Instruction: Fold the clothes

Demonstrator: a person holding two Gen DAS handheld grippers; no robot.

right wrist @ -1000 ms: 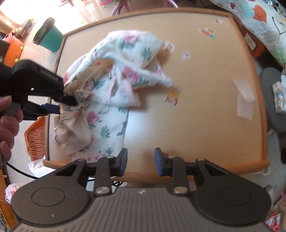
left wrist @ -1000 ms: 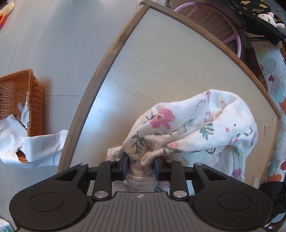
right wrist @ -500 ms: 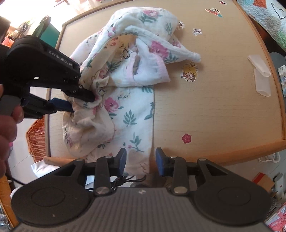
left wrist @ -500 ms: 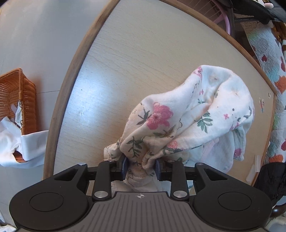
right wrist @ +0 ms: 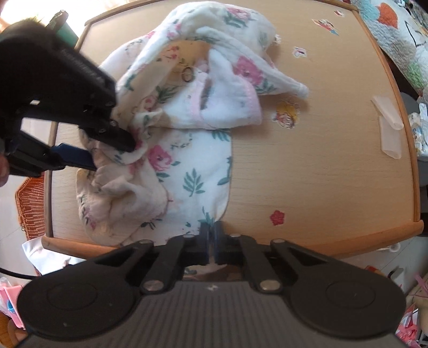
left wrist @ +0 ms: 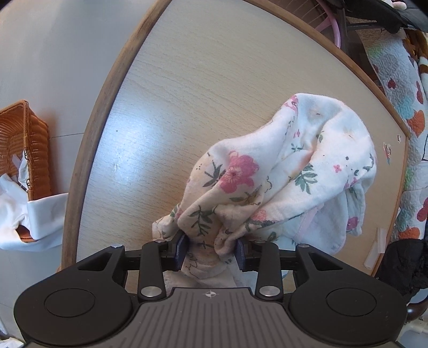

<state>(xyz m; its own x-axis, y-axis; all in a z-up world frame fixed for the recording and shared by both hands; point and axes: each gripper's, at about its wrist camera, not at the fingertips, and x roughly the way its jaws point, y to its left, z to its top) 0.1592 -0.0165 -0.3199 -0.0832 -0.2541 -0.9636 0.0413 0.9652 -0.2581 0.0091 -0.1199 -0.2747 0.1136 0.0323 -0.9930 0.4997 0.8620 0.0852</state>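
A white garment with pink flowers and green leaves (right wrist: 192, 166) lies crumpled on the left half of the light wooden table (right wrist: 307, 174). My right gripper (right wrist: 211, 230) points down at the table's near edge, its pads shut on the garment's lower hem. My left gripper (right wrist: 112, 152) comes in from the left. In the left wrist view it (left wrist: 210, 249) has a thick bunch of the garment (left wrist: 294, 166) between its pads. The jaws are opening, and the cloth still fills the gap and touches both pads. A hand shows at the far left edge.
An orange wicker basket (left wrist: 24, 150) with white cloth (left wrist: 34, 216) spilling out stands on the floor beside the table. Stickers (right wrist: 287, 115) and a clear plastic strip (right wrist: 388, 125) lie on the table's right half. A patterned quilt (left wrist: 401, 93) and a pink chair (left wrist: 334, 24) are beyond it.
My right gripper moved left over the garment's lower edge and its jaws went from open to shut on the hem. The left jaws stand slightly wider around the bunch.
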